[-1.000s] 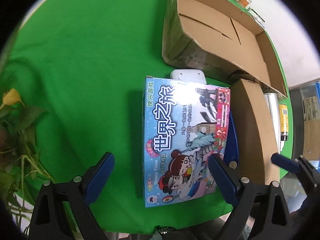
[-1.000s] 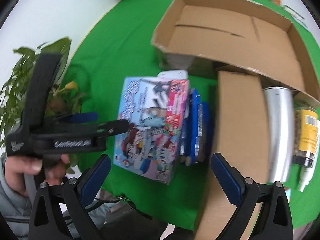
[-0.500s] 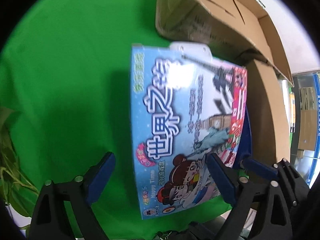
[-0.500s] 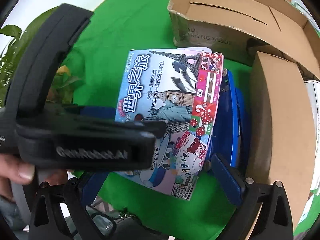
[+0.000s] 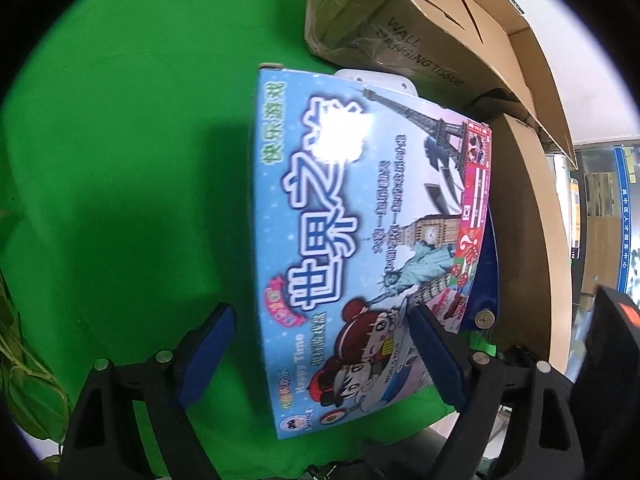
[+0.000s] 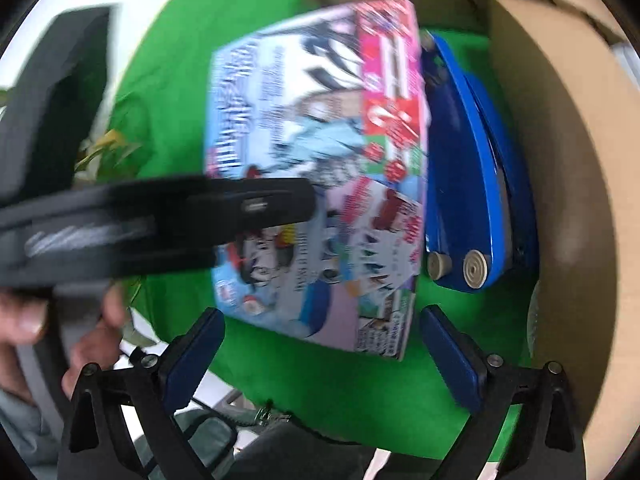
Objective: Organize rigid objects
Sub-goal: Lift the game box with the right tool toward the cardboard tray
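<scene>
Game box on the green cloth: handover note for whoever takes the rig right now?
Left gripper: empty, jaws closing slightly, straddling the near left edge of the game box; pads not on it.
Right gripper: open, empty, poised over the box's near end.
Game box lies flat on the green cloth. Blue item sits right beside it, then a closed brown carton. Open cardboard box stands behind.
Done: nothing gripped or visibly placed in the open box.
Left: grip the game box, probably two-handed, and stow it; then the rest.

"Happy Time", "WORLD TOUR" on game box (image 5: 360, 240); seemingly "WALL HANGING TISSUE" on cardboard carton (image 5: 420, 56)
</scene>
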Motion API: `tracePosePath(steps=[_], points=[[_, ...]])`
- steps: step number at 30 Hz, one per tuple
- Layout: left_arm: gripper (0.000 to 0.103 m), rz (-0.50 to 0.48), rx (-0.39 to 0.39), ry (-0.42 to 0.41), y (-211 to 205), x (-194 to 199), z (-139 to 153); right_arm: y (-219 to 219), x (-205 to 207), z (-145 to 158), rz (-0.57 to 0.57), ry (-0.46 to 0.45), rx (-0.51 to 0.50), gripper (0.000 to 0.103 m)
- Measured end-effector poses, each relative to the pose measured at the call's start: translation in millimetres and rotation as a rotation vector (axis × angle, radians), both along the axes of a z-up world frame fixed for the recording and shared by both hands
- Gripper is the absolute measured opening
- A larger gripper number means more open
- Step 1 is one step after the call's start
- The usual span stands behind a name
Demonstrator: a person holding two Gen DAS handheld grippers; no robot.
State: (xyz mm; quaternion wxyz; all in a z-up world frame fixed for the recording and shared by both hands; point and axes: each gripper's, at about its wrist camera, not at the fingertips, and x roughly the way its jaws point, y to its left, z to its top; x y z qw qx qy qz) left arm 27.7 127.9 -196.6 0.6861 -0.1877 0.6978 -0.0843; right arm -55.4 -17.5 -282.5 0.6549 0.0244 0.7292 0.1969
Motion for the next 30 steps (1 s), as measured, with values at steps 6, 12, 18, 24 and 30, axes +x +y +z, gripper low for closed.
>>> tracePosePath(steps=[6,12,18,24,30], points=[[0.087,-0.001,-0.048,0.008,13.1,-10.9,-6.0,-10.0,15.3,-18.5,-0.044,0.002,0.013,0.095],[0.086,-0.033,-0.041,0.000,16.9,-21.6,-10.0,17.2,17.8,-18.9,0.001,0.038,-0.059,0.095],[0.084,-0.061,0.041,-0.060,17.2,-19.8,17.2,30.4,21.7,-3.9,0.012,0.064,-0.068,0.090],[0.083,-0.019,0.050,-0.053,25.5,-25.7,20.1,23.4,22.6,24.8,0.028,0.070,-0.040,0.086],[0.080,-0.012,0.047,-0.100,32.7,-25.6,30.3,1.9,35.8,69.6,0.037,0.025,-0.043,0.081]])
